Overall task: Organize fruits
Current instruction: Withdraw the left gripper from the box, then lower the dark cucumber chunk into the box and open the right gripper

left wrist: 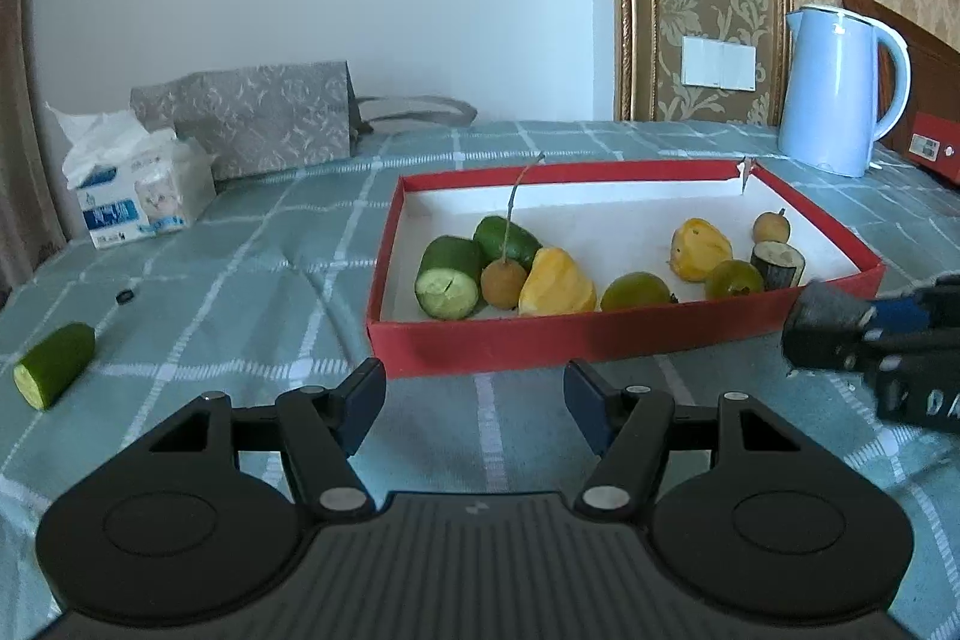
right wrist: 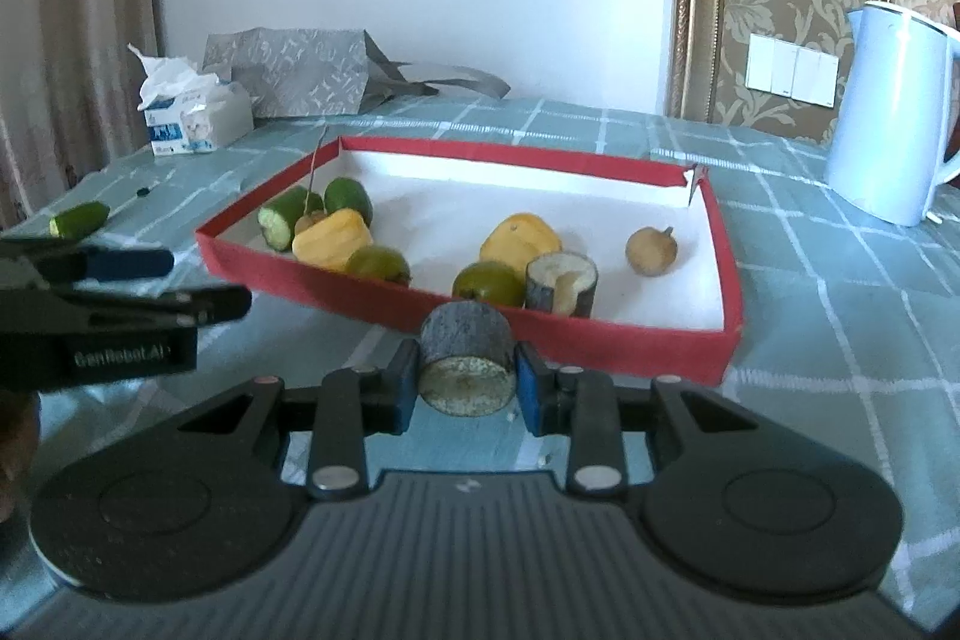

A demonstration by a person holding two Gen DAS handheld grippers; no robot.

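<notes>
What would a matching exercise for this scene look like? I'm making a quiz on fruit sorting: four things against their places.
Things:
1. dark cut piece
2. cucumber piece
3. kettle
4. yellow fruit with its neighbours

Places:
A. on the checked cloth, left of the red tray
B. inside the red tray
C. between the fingers of the right gripper
D. beyond the tray's far right corner

Pairs: 1-C, 2-A, 3-D, 4-B
</notes>
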